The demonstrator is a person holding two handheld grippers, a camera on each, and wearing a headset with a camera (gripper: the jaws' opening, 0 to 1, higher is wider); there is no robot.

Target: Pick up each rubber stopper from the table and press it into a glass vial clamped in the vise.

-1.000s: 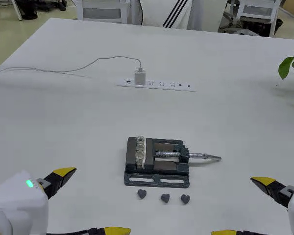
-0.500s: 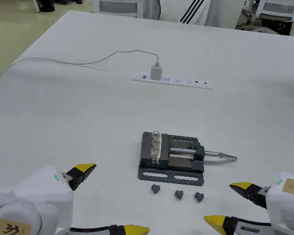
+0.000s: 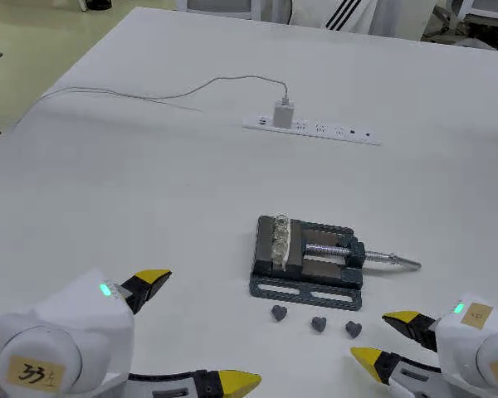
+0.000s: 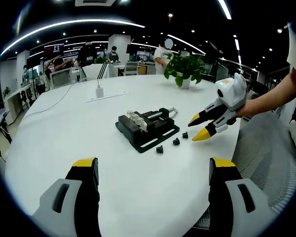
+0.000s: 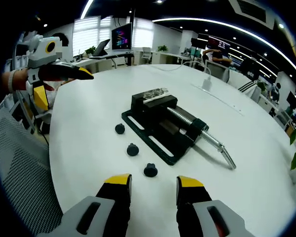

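Sticker [image 3: 29,375] marked "33" by hand, tan, on the round white back of the left claw [image 3: 195,330]. Second tan sticker [image 3: 478,313] on the right claw [image 3: 380,337], writing too small to read. Both with glossy white shells, black tapered jaws, yellow tips and a green light on top. Left claw spread wide, holding nothing, low over the near edge of the desk [image 3: 149,191]. Right claw parted only narrowly, also holding nothing, nearest stopper just ahead of its tips.

Three stoppers [image 3: 319,323]: dark grey rubber, small and knob-like, lying loose in a row on the desk just in front of the vise [image 3: 311,286], apart from one another and from both claws. Vise of dark cast metal, with a flat slotted base and a bright threaded screw [image 3: 390,259] sticking out to the right. Vials [image 3: 280,237] of clear glass, round, upright in a row, clamped between the vise's jaws at its left end.

Further back, a long white plastic power strip [image 3: 332,131], a white cube charger [image 3: 283,113] plugged into it, and a thin pale cable [image 3: 149,94] curving off to the left. Desk surface matte white and smooth.
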